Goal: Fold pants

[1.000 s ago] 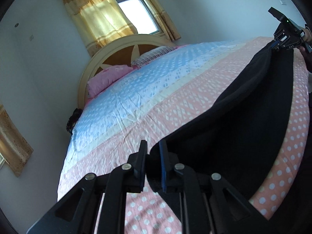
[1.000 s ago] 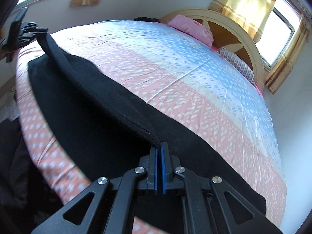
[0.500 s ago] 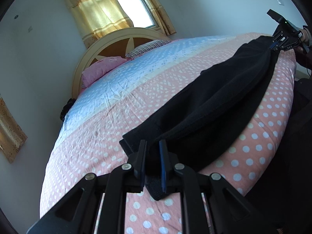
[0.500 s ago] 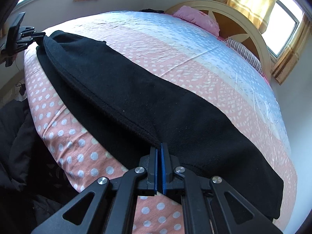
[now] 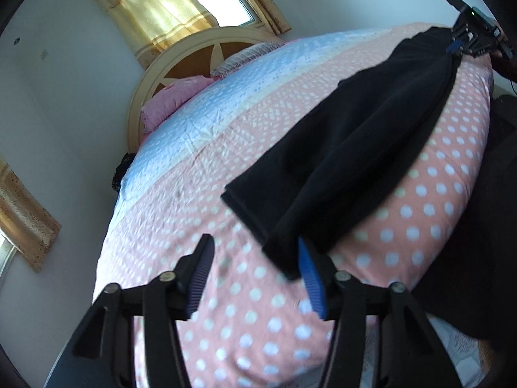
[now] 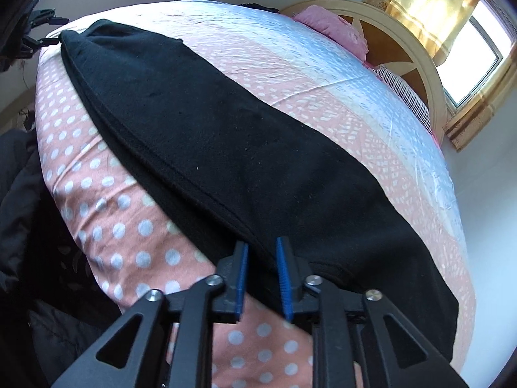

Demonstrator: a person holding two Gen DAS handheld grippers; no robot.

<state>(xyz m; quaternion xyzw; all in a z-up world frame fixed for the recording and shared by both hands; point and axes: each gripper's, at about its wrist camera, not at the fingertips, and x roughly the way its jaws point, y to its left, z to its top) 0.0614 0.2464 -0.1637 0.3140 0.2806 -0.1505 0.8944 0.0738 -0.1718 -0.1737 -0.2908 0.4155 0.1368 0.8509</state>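
Note:
The black pants (image 5: 365, 135) lie folded lengthwise along the near edge of the bed, one leg on top of the other; they also show in the right wrist view (image 6: 226, 148). My left gripper (image 5: 255, 274) is open at the cuff end, with the cuff resting against its right pad. My right gripper (image 6: 261, 274) is open at the waist end, its jaws a little apart on either side of the pants' edge. Each gripper shows small in the other view, the right one (image 5: 468, 37) at top right, the left one (image 6: 38, 32) at top left.
The bed (image 5: 226, 307) has a pink polka-dot and blue striped cover. Pink pillows (image 5: 171, 103) and a cream headboard (image 5: 181, 51) stand at the far end under a curtained window. Dark clothing (image 6: 19, 174) hangs beside the bed's near edge.
Both grippers have lowered the pants onto the bed and opened, letting go of the cloth. The top leg now lies flat over the lower one.

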